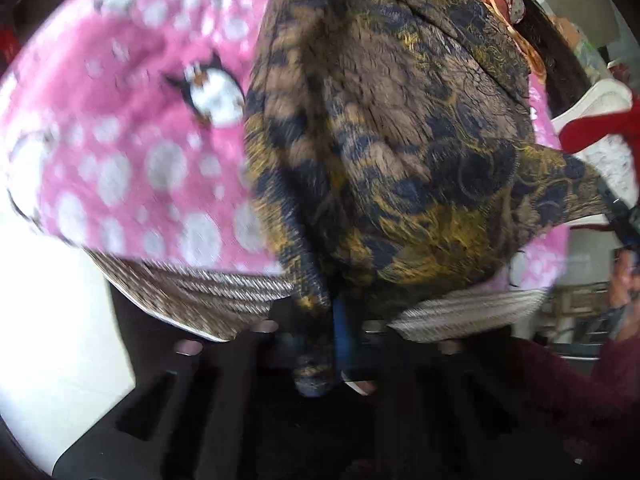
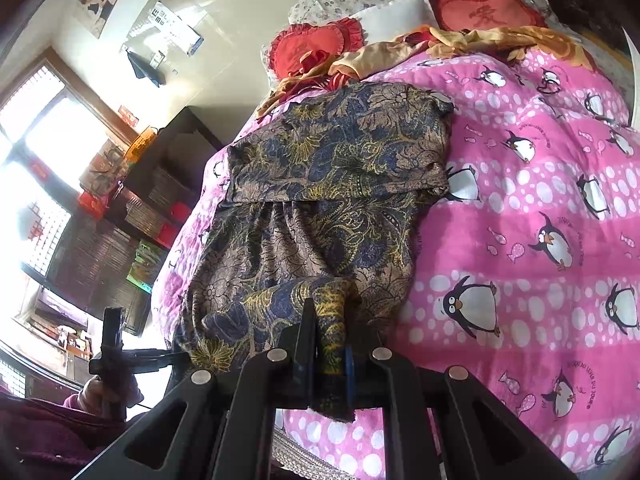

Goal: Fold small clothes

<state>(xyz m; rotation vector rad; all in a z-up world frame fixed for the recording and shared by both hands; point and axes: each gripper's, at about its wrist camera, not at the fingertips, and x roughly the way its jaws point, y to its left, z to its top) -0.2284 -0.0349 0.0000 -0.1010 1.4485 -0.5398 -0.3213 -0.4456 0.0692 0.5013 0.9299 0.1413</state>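
Note:
A brown garment with blue and yellow floral print (image 2: 320, 184) lies on a pink penguin-print quilt (image 2: 540, 200), its upper part folded over. My right gripper (image 2: 330, 344) is shut on the garment's near edge at the bed's front. My left gripper (image 1: 328, 344) is shut on another edge of the same garment (image 1: 392, 152), which bulges up in front of its camera over the quilt (image 1: 132, 148). The left gripper also shows in the right wrist view (image 2: 120, 356), at the garment's left corner. The right gripper shows at the right edge of the left wrist view (image 1: 624, 220).
Red heart-shaped cushions (image 2: 480, 8) and a yellow-orange cloth (image 2: 460, 40) lie at the head of the bed. A woven mat edge (image 1: 208, 296) sticks out under the quilt. A dark cabinet (image 2: 160, 184) and a window (image 2: 36, 128) stand left of the bed.

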